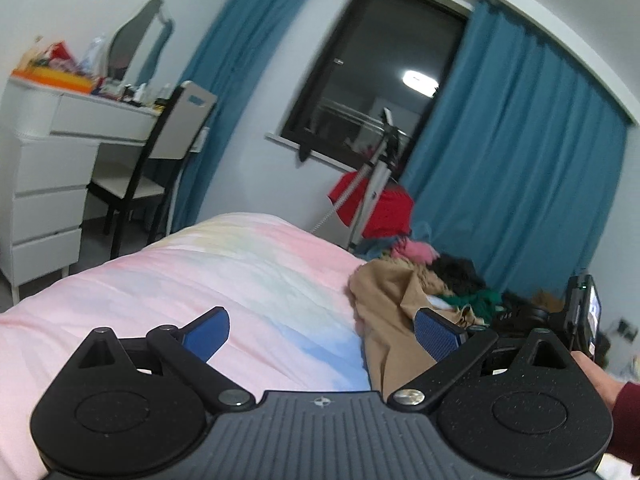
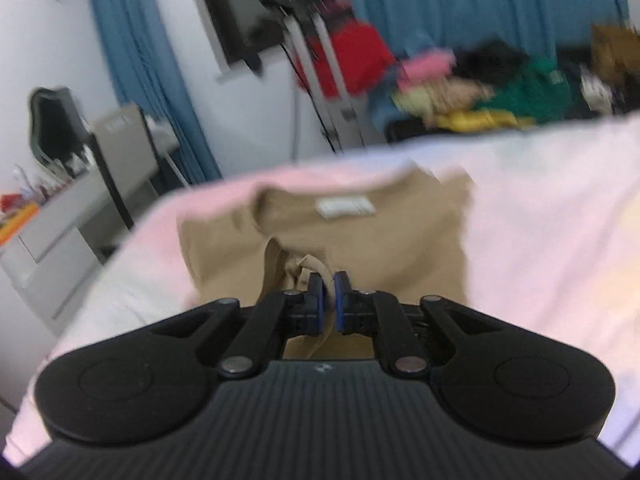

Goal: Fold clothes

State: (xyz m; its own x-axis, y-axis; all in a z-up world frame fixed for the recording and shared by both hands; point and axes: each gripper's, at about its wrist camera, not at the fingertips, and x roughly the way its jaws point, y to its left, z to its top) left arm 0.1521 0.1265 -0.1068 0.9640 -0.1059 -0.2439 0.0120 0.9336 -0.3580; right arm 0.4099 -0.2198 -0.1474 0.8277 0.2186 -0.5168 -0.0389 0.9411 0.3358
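Note:
A tan shirt [image 2: 360, 236] lies on the pink bed cover [image 2: 540, 248], its collar and white label facing away from me in the right wrist view. My right gripper [image 2: 328, 292] is shut on a bunched fold of that tan fabric near its middle. In the left wrist view the same tan shirt [image 1: 388, 304] sits crumpled at the right side of the bed [image 1: 160, 288]. My left gripper [image 1: 320, 334] is open above the bed, nothing between its blue pads [image 1: 208, 334]; its right pad overlaps the tan cloth in the view. The right view is blurred.
A heap of mixed clothes [image 1: 464, 280] lies past the shirt. A tripod stand [image 1: 372, 184] with a red garment, blue curtains [image 1: 512, 168] and a dark window stand behind the bed. A white dresser [image 1: 48, 168] and chair [image 1: 152, 168] are at left. A hand [image 1: 596, 376] holds the other gripper at right.

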